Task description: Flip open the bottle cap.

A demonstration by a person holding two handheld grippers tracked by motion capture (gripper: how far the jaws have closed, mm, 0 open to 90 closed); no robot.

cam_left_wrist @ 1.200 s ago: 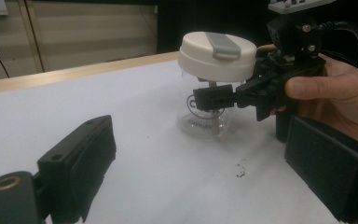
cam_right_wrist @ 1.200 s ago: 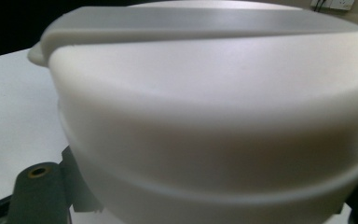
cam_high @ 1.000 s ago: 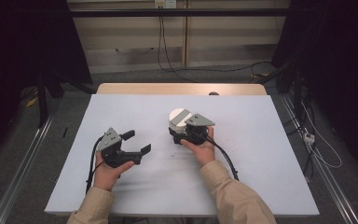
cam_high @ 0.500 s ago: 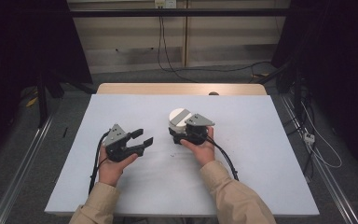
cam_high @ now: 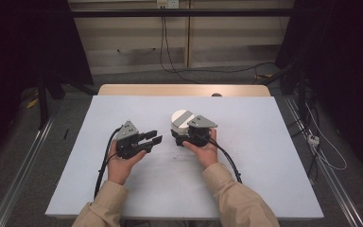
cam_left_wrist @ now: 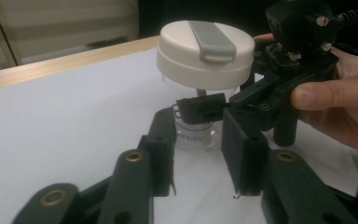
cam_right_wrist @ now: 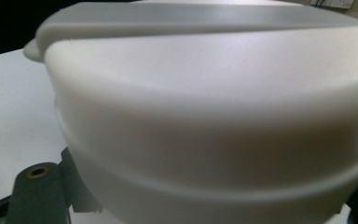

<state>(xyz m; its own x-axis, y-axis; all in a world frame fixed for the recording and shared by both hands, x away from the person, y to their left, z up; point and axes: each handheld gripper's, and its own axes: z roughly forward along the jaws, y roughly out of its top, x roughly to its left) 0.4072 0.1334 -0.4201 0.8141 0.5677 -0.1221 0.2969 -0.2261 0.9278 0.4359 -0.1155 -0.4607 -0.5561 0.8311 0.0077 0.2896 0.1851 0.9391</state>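
Left gripper (cam_high: pixel 154 139) shifted rightward toward clear bottle (cam_left_wrist: pixel 196 130) since earlier frame, jaws spread wide, empty. Right gripper (cam_left_wrist: pixel 200 109) clamped around bottle beneath white lid (cam_high: pixel 181 117), upright near centre of white table (cam_high: pixel 264 142).

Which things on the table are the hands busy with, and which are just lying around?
Busy with:
- clear cup with a white lid, a grey strip across its top
- right tool, jaws around the clear cup under the lid
- left tool, open, pointing at the cup

Just lying around:
- cables on the floor behind the table
- power strip on the floor at the right
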